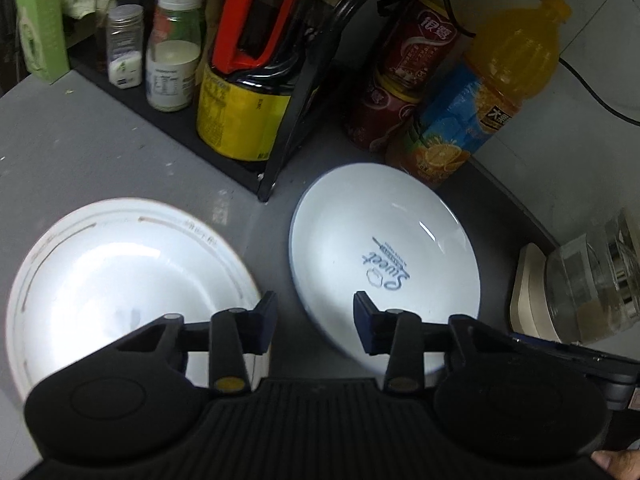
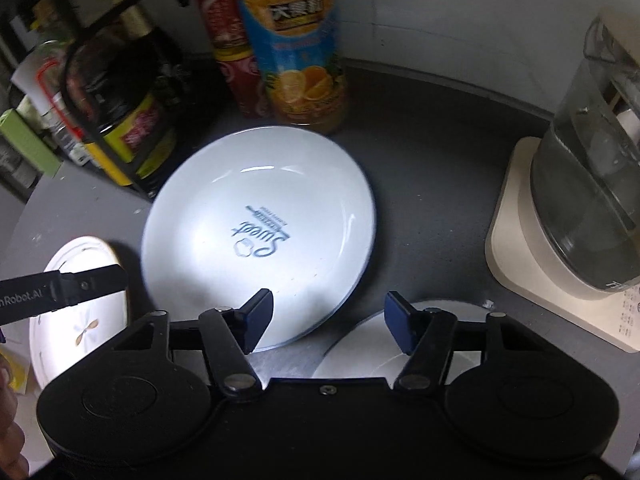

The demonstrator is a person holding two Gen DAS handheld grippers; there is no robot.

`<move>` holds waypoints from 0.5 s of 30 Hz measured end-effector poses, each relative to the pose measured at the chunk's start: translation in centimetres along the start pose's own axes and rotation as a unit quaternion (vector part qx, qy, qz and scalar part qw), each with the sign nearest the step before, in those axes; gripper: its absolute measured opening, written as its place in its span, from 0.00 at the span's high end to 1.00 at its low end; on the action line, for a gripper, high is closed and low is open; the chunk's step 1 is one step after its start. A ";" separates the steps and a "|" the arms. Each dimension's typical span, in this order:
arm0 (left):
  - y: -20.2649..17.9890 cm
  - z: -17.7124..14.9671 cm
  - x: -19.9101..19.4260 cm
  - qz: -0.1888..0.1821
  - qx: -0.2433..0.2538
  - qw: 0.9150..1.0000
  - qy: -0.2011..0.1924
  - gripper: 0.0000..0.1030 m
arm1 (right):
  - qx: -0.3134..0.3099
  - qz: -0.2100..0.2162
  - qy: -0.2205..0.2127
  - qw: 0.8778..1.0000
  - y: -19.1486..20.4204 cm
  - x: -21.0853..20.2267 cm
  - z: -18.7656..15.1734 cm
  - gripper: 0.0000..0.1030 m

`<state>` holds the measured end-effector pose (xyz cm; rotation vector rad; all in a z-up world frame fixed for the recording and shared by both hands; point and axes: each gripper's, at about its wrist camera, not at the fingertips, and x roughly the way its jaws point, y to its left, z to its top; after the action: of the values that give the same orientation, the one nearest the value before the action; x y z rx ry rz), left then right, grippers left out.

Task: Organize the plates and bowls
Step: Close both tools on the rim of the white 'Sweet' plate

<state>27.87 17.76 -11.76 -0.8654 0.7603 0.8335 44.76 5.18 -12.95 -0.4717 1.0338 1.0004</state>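
Glossy glazed white plate (image 2: 256,216), matt grey countertop (image 1: 80,152), clear glass kettle (image 2: 592,184), plastic juice bottle (image 1: 496,88)

This is a home kitchen. A grey table (image 1: 80,152) runs along a white tiled wall (image 1: 592,20) at the upper right of the frame. A black rack (image 1: 224,160) at the upper left holds a soy sauce jug (image 1: 248,92), a spice jar (image 1: 125,46) and a milk bottle (image 1: 174,48). Beside it stand red cans (image 1: 404,76) and an orange juice bottle (image 1: 492,92). A glass kettle (image 2: 592,184) sits on its cream base (image 2: 516,248) at the right. White plates (image 2: 260,232) lie on the table.
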 end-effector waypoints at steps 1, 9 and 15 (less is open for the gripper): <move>0.0 0.3 0.4 -0.001 0.001 1.000 0.000 0.63 | 0.003 -0.003 0.002 1.000 -0.2 0.4 0.1 0.45; -0.1 1.8 3.4 -0.008 0.014 1.000 0.012 0.69 | 0.012 -0.011 0.019 1.000 -0.8 3.0 1.3 0.54; 0.0 3.3 5.1 0.006 0.022 1.000 0.016 0.73 | 0.025 -0.018 0.033 0.999 -1.1 4.9 2.0 0.64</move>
<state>30.95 22.17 -14.54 -0.8376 0.8100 0.8131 47.42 8.34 -16.40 -0.4838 1.1024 0.9295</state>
